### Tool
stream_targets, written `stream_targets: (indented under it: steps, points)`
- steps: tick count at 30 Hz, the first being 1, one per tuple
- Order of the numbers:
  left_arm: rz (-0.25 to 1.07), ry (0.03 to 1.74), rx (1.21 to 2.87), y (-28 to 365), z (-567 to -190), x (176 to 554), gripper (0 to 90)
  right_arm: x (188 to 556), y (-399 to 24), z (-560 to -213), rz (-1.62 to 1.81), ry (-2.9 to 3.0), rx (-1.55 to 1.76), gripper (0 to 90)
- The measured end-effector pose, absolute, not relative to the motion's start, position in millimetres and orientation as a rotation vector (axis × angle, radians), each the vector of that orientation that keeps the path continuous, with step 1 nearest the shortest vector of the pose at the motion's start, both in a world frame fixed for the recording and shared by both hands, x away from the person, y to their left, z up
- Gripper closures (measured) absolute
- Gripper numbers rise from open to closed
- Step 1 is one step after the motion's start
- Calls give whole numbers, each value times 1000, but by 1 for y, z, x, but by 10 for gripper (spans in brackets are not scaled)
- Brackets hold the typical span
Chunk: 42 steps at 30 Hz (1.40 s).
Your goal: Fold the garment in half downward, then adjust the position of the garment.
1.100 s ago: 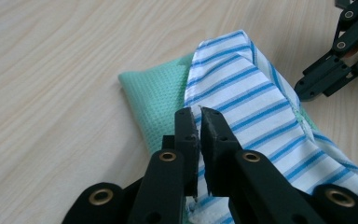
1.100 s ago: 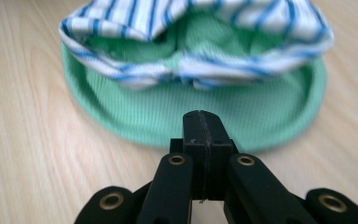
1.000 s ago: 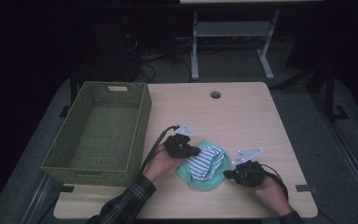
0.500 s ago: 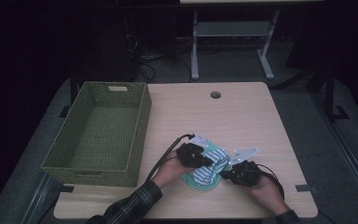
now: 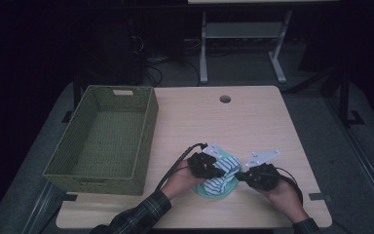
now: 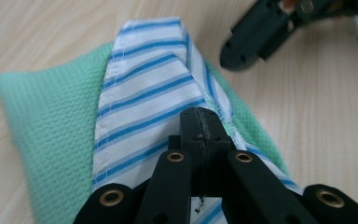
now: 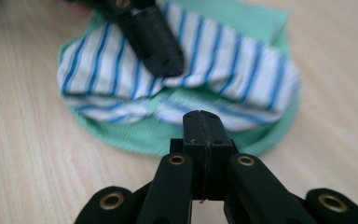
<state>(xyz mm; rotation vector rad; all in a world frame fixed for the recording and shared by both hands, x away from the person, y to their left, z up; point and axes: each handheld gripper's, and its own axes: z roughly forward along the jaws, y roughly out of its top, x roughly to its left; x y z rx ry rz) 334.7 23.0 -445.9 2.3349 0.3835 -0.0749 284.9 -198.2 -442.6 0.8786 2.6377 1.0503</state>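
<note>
one table (image 5: 253,126) carries one green woven basket (image 5: 104,139) at its left, one green-and-striped cloth bundle (image 5: 219,178) near the front edge, and two grippers: left gripper (image 5: 217,171) pinches the striped cloth, right gripper (image 5: 241,176) sits closed, empty, just beside it.

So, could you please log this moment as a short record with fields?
surface: wooden table
item: striped cloth lying on green cloth, near the table's front edge
left gripper: jaws shut, tip on the striped cloth
right gripper: jaws shut, just short of the green cloth
basket: woven green, nothing inside, at the table's left
</note>
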Motion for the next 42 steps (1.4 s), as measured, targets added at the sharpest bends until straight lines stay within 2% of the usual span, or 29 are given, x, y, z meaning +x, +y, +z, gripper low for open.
stream_targets:
  steps: [7, 22, 32, 42]
  points:
    - [-71, 455, 2311, 40, -433, 334, 896, 301, -196, -427, 1113, 2586, 863, 897]
    - [16, 604, 2282, 86, -425, 332, 896, 343, -161, -429, 1149, 2595, 819, 897]
    - [71, 630, 2401, 85, -445, 339, 896, 371, -141, -452, 1105, 2651, 858, 898]
    - [85, 636, 2416, 82, -447, 339, 895, 374, -141, -460, 1069, 2665, 861, 898]
